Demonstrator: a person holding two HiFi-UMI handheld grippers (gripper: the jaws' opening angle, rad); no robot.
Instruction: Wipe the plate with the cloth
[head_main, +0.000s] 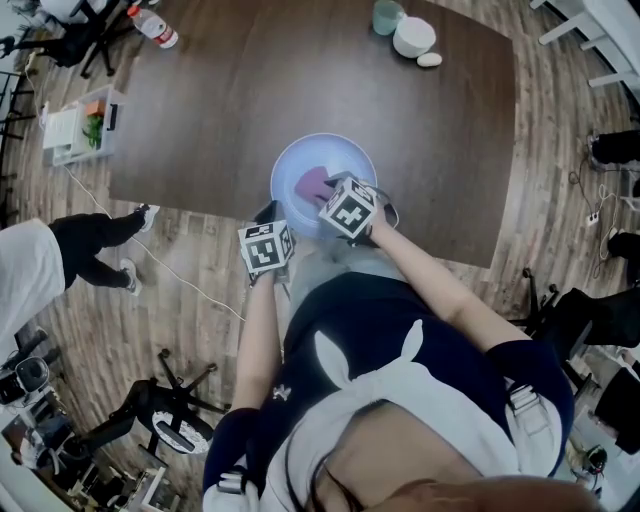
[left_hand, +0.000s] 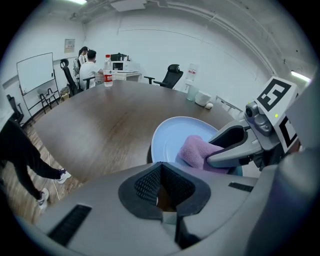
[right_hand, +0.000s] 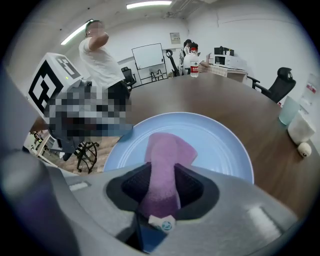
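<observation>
A pale blue plate (head_main: 343, 158) lies on the dark brown table (head_main: 220, 110), close to its near edge. On the plate rests a purple cloth (head_main: 312, 183), and my right gripper (head_main: 324, 193) is shut on its near end. In the right gripper view the cloth (right_hand: 165, 152) runs up from between the black pads of the right gripper (right_hand: 162, 192) onto the plate (right_hand: 217, 145). My left gripper (head_main: 268, 214) sits at the plate's left rim. Its own view shows the left gripper (left_hand: 162, 187) open, with only brown surface between the pads, the plate (left_hand: 172, 135) just beyond.
At the table's far end stand a green cup (head_main: 388, 15), a white bowl (head_main: 414, 36) and a water bottle (head_main: 154, 27). On the floor to the left are a white box (head_main: 83, 124), a bystander's legs (head_main: 95, 245) and a cable. Office chairs stand around.
</observation>
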